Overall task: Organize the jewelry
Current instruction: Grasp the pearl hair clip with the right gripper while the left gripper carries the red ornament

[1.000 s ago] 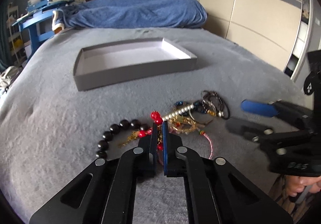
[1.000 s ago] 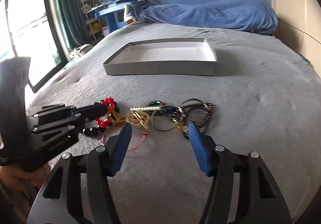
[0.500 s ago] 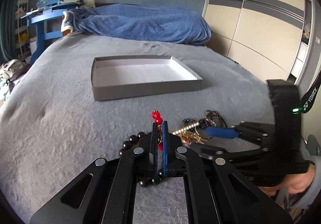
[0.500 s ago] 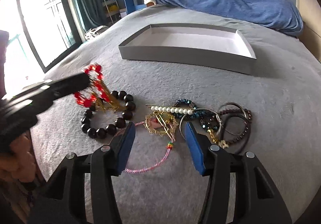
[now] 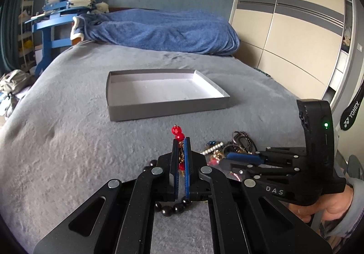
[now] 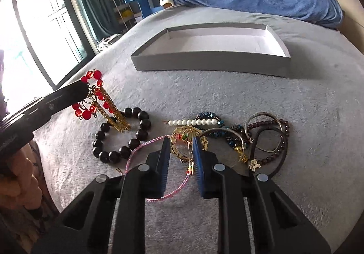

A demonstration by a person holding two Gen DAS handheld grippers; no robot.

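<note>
My left gripper (image 5: 181, 142) is shut on a red bead bracelet with gold chains (image 6: 95, 99) and holds it above the grey bedspread; red beads (image 5: 178, 133) stick up past its fingertips. My right gripper (image 6: 182, 143) is low over the jewelry pile, its jaws narrowed around a gold ornament (image 6: 185, 140) with a small gap still showing. A black bead bracelet (image 6: 122, 133), a pink cord loop (image 6: 159, 176), a pearl string (image 6: 193, 122), blue beads and dark bangles (image 6: 268, 138) lie there. The grey tray (image 5: 168, 108) stands empty beyond.
A blue blanket (image 5: 159, 31) lies at the bed's far end. A blue shelf with books (image 5: 68, 3) stands at the back left, a wardrobe (image 5: 284, 26) at the right, a window (image 6: 34, 38) at the left.
My left gripper has lifted the red bracelet off the pile. My right gripper has come down over the gold ornament and its jaws have narrowed.
</note>
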